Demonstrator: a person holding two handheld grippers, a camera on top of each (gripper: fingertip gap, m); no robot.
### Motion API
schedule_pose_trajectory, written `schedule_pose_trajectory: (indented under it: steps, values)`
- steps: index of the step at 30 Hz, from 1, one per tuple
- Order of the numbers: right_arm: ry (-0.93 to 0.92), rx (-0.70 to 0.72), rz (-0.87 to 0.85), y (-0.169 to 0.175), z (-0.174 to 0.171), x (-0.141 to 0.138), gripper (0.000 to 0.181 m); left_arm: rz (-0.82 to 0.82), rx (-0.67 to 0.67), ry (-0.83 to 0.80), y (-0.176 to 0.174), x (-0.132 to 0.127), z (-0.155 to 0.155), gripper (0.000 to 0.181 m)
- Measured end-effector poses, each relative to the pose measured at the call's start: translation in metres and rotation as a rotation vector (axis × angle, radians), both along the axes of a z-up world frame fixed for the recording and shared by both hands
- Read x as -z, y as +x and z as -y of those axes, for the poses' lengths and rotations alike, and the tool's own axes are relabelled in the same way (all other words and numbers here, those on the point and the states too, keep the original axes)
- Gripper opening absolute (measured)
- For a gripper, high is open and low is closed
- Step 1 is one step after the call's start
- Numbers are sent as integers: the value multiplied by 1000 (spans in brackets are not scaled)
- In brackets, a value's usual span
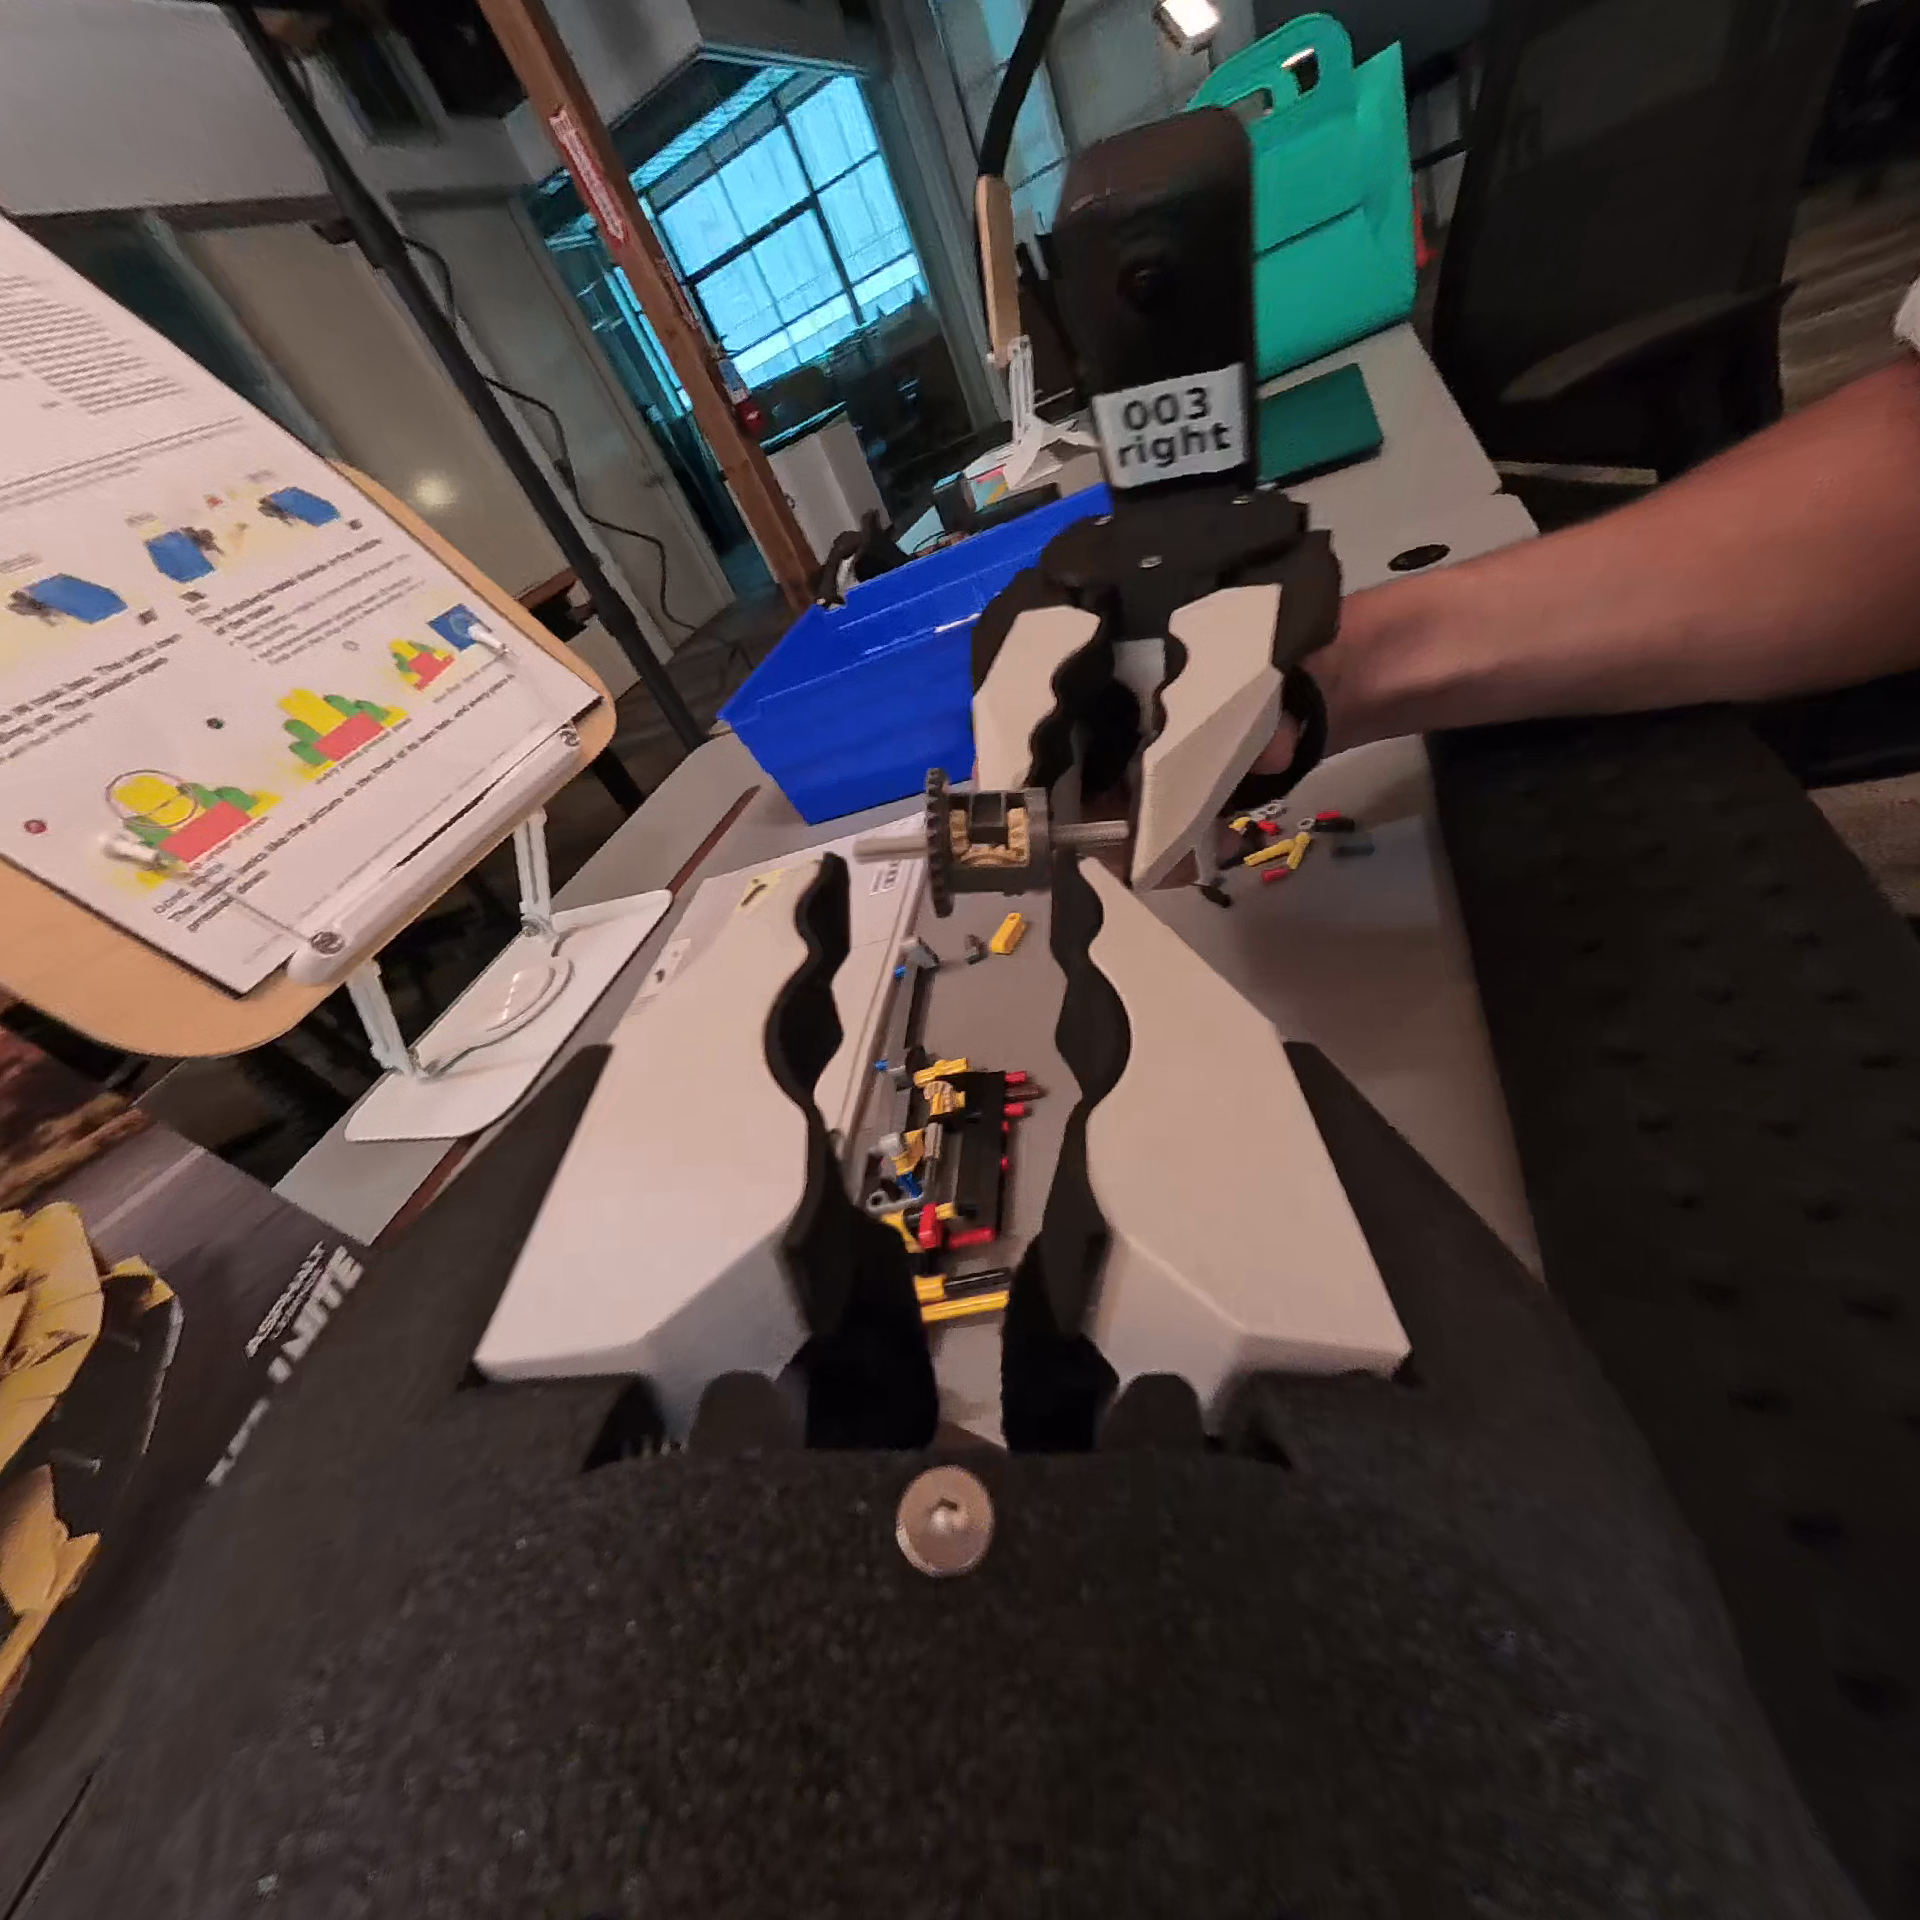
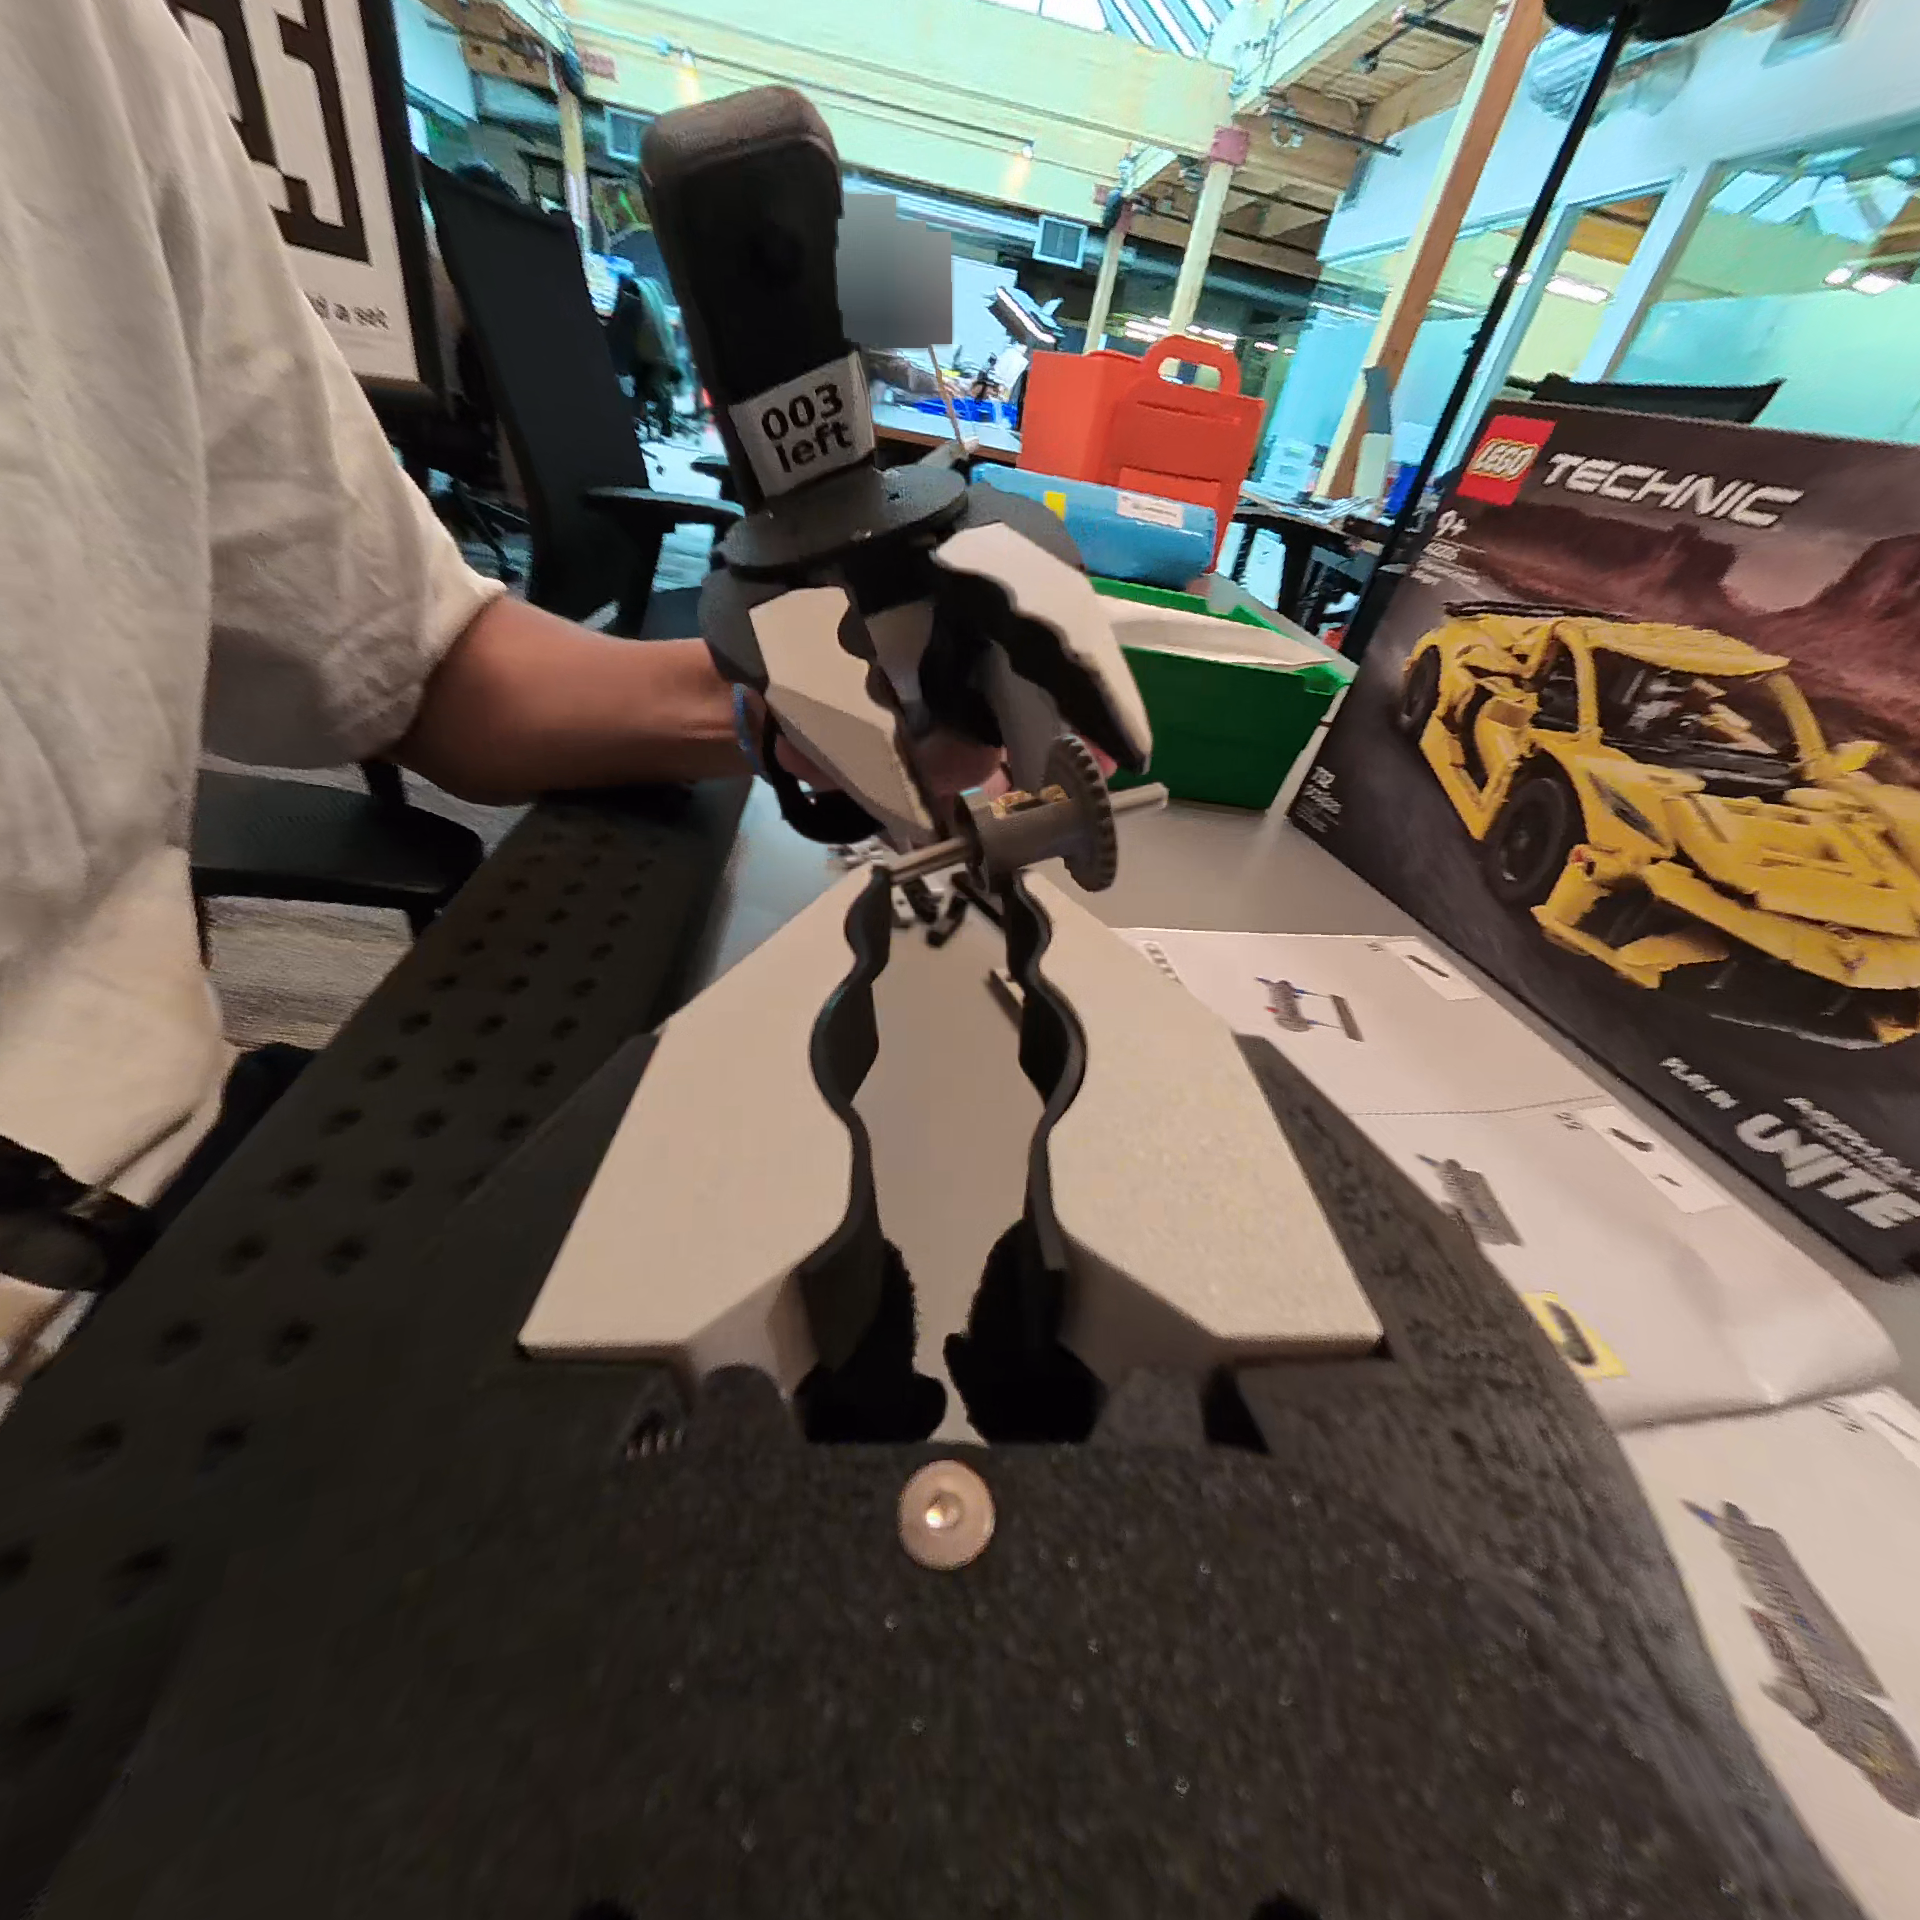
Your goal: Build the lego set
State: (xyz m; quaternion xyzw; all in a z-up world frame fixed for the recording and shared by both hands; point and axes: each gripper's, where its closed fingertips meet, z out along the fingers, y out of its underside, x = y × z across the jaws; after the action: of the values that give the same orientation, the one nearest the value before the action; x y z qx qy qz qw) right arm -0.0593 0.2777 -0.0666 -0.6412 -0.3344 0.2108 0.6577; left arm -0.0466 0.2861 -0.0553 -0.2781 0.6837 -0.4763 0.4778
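A dark grey gear assembly (image 1: 992,831) with a toothed ring and an axle through it hangs above the table. My left gripper (image 1: 956,868) is shut on it endwise, one fingertip at the pale axle stub and the other at the end disc. It also shows in the right wrist view (image 2: 1039,821) under the left gripper (image 2: 1029,795). My right gripper (image 2: 948,883) is open, its tips just short of the grey axle end (image 2: 920,859). A partly built black and yellow frame (image 1: 945,1164) lies on the table below.
Loose small pieces (image 1: 1288,842) lie on the table behind the right gripper (image 1: 1081,810). A blue bin (image 1: 873,686) and a tilted instruction stand (image 1: 260,675) are at the back left. The set's box (image 2: 1621,790), open booklet (image 2: 1455,1143), green bin (image 2: 1216,707) and black perforated board (image 2: 364,1091) surround the work spot. Only a small space, under 4 cm, lies between the two pairs of fingers.
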Motion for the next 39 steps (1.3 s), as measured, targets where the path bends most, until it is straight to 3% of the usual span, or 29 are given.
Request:
schedule_pose_trajectory:
  steps: [3, 8, 15, 20, 23, 33, 39]
  values:
    - [-24, -6, -17, -1, -1, 1, 21, -11, 7, 47, 1, 7, 6, 26]
    - [-86, 30, -60, 7, -8, 3, 23, 43, -115, 97, 10, 6, -5, 23]
    - [-27, 294, -60, 29, -22, -4, 24, 155, -372, 241, 21, 1, -31, 23]
    - [69, 524, 165, 31, -32, 7, 22, 129, -421, 175, 24, 3, -37, 23]
    - [192, 626, 310, 35, -31, 2, 6, 101, -429, 131, 25, 5, -39, 23]
    - [174, 621, 296, 35, -30, 3, 4, 89, -439, 144, 26, 9, -37, 23]
    - [-12, 489, -16, 32, -31, 2, 3, 149, -452, 207, 25, 5, -37, 23]
